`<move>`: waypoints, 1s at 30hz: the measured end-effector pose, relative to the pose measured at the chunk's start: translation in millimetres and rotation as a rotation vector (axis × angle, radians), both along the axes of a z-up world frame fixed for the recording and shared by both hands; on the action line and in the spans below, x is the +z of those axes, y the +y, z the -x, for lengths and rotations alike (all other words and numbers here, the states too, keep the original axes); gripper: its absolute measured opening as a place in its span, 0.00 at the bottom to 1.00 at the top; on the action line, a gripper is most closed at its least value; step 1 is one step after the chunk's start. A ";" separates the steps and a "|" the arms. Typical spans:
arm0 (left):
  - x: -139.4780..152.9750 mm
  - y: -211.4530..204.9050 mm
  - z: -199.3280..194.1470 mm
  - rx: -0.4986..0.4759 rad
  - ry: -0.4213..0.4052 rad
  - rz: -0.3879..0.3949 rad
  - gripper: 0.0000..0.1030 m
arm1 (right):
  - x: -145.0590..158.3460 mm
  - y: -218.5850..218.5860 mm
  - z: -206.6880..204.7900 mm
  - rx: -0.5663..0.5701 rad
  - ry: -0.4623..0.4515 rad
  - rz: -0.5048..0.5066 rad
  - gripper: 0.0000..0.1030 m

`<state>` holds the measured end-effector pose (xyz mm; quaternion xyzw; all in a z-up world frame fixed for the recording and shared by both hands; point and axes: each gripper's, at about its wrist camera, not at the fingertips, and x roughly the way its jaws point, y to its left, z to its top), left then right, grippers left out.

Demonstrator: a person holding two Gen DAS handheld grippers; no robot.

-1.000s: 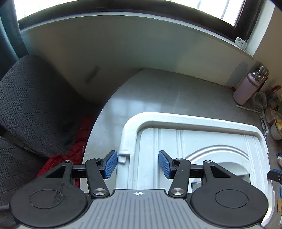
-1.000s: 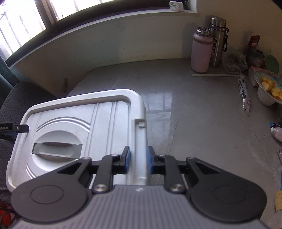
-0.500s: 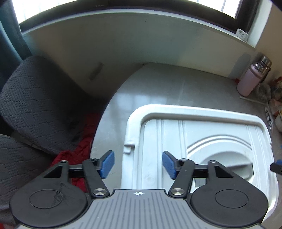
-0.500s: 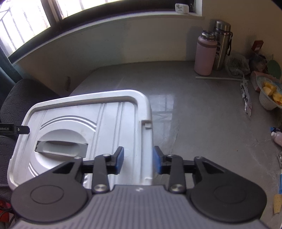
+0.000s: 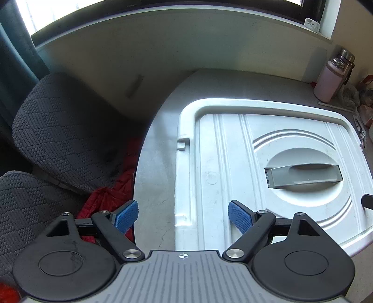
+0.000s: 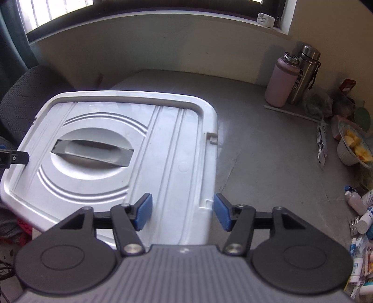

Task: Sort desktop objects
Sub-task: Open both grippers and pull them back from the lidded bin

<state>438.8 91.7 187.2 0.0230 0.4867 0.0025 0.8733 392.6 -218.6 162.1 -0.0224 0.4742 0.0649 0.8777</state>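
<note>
Resting flat on the grey table [image 6: 268, 149], the white storage box lid [image 6: 163, 149] occupies the near left part of the surface, its recessed grey handle [image 6: 93, 151] lying across the round hollow in the top. One latch notch [image 6: 212, 137] shows on the lid's right edge, another [image 5: 183, 143] on its left edge.

Left gripper [image 5: 183, 216]: jaws spread wide, nothing between them. Its blue pads [image 5: 240, 216] straddle the lid's left rim, one over the lid, the other over bare table beside it. Contact with the lid cannot be confirmed.

Right gripper [image 6: 183, 213]: jaws likewise spread, holding nothing. They straddle the lid's right rim near the front corner; one pad sits above the lid surface, the other just off its edge.

Surroundings, right side of table: a pink bottle [image 6: 282, 81] and a steel flask [image 6: 303, 72] stand touching against the wall, a white rod [image 6: 291, 113] lying in front of them. Further right, a bowl of yellow fruit pieces [image 6: 354, 146], a printed sachet [image 6: 322, 144], and a cluster of small medicine bottles and boxes [image 6: 361, 209] at the table's right edge.

Left of the table: a dark upholstered chair [image 5: 65, 130] with red fabric [image 5: 109, 195] beside it. A white plug adapter [image 6: 265, 18] sits on the window sill.
</note>
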 end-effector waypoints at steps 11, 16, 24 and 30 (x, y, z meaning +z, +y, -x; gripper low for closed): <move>-4.6 6.6 4.4 0.041 -0.050 0.003 0.99 | -3.9 -3.6 8.4 -0.086 -0.025 -0.018 0.77; -1.2 -2.7 31.7 0.000 -0.179 -0.059 0.99 | -5.1 6.1 26.8 -0.117 -0.087 -0.007 0.77; 4.7 -10.2 76.0 0.012 -0.292 -0.084 0.99 | -1.8 25.8 59.2 -0.110 -0.167 -0.022 0.77; 7.1 -13.3 113.4 0.067 -0.324 -0.057 0.99 | -2.7 28.2 85.4 -0.086 -0.195 -0.040 0.77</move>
